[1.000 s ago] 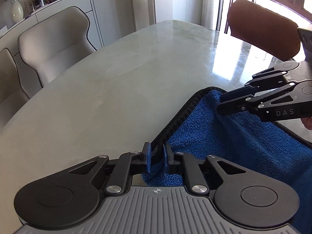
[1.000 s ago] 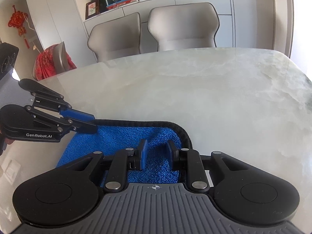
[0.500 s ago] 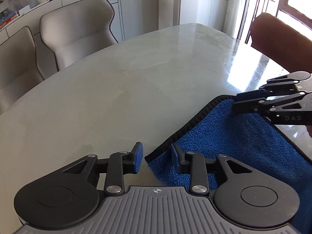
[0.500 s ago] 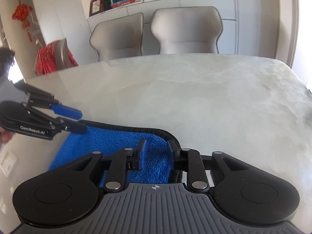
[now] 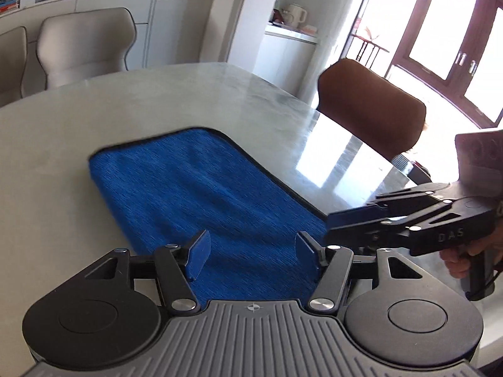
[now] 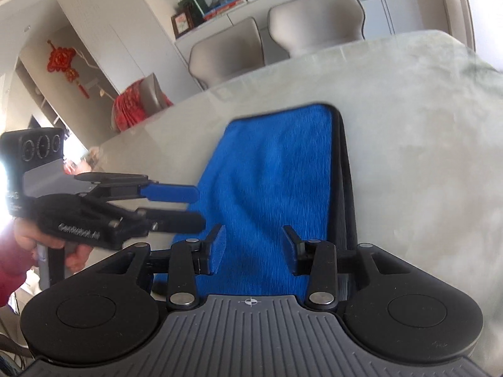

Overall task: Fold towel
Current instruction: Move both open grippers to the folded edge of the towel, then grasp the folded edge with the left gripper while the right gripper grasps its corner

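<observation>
Blue towel (image 5: 201,194) flat on table (image 5: 63,144), beyond both claws

Blue towel (image 5: 195,188): plush terry cloth, matt, black stitched hem. Bench (image 5: 157,94): polished pale marble-look stone, glossy, mirrors window glare. Left gripper (image 5: 251,251) and right gripper (image 6: 253,248): matt black plastic, ribbed grey housing, bright metal pivot pins, blue rubbery fingers (image 5: 198,253).

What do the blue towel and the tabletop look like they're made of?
The towel looks like plush microfibre or terry: matte fuzzy pile, with a black stitched edge. The table looks like polished pale stone, perhaps marble: faint veining and glossy window reflections.
</observation>
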The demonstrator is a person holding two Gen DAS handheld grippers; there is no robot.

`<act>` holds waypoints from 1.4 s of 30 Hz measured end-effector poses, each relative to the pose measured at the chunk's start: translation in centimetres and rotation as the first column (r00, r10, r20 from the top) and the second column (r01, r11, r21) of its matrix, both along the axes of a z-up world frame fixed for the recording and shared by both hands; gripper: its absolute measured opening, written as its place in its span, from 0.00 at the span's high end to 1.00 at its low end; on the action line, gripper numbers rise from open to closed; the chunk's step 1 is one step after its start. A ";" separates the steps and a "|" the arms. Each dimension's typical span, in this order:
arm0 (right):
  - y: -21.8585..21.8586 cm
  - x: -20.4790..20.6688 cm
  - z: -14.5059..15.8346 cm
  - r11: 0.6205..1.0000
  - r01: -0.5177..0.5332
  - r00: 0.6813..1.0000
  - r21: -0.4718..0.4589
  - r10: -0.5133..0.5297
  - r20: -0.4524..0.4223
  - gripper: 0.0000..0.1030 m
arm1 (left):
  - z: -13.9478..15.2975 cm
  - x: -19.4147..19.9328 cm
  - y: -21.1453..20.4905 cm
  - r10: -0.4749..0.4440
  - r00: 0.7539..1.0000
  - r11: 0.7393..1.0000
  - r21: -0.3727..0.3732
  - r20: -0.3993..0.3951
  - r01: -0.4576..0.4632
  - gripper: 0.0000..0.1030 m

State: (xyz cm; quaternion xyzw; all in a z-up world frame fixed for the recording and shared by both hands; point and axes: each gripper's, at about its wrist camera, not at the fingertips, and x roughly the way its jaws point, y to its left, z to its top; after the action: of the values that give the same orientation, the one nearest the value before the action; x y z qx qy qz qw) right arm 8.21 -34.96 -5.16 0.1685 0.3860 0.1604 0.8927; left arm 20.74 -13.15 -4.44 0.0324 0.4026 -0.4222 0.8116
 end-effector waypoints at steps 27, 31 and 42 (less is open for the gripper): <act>1.1 -5.9 1.1 0.944 0.144 0.988 -0.297 -0.155 -0.017 0.52 | -0.4 -8.4 6.3 0.310 0.938 0.950 0.010 -0.157 -0.313 0.27; 1.2 -6.1 1.1 0.950 0.117 0.991 -0.289 -0.132 -0.036 0.51 | -0.5 -9.0 5.5 0.316 0.943 0.949 0.046 -0.099 -0.313 0.27; 0.1 -5.1 1.3 0.973 -0.007 0.999 -0.233 -0.004 -0.045 0.49 | -0.7 -8.6 2.4 0.368 0.930 0.918 0.164 -0.017 -0.360 0.39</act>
State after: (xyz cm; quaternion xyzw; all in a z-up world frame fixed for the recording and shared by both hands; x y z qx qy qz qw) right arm 3.08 -34.91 -3.89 0.0661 0.4225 0.1109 0.8971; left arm 12.16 -10.71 -5.13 0.0111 0.4527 -0.2314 0.8610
